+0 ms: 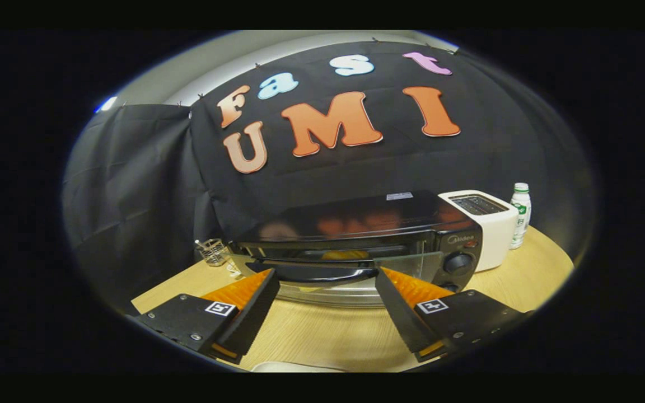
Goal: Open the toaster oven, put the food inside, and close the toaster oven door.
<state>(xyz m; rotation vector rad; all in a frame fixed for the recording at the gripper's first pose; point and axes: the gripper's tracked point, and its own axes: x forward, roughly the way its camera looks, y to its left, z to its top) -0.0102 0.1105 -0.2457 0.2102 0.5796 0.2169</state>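
A black toaster oven (367, 224) stands on the wooden table (328, 336), just ahead of my fingers. Its glass door (406, 263) leans outward a little, partly ajar. The door's dark handle (300, 273) runs across between my two fingertips. My gripper (325, 272) is open, with one finger at each side of the handle and neither pressing on it. A yellowish piece of food (345, 255) shows inside the oven, just above the handle. The oven's knobs (458, 263) sit on its right side.
A white slot toaster (487, 224) stands against the oven's right side, with a white bottle with a green label (520, 215) behind it. A small wire holder (213, 252) sits left of the oven. A pale object (294, 368) lies at the table's near edge.
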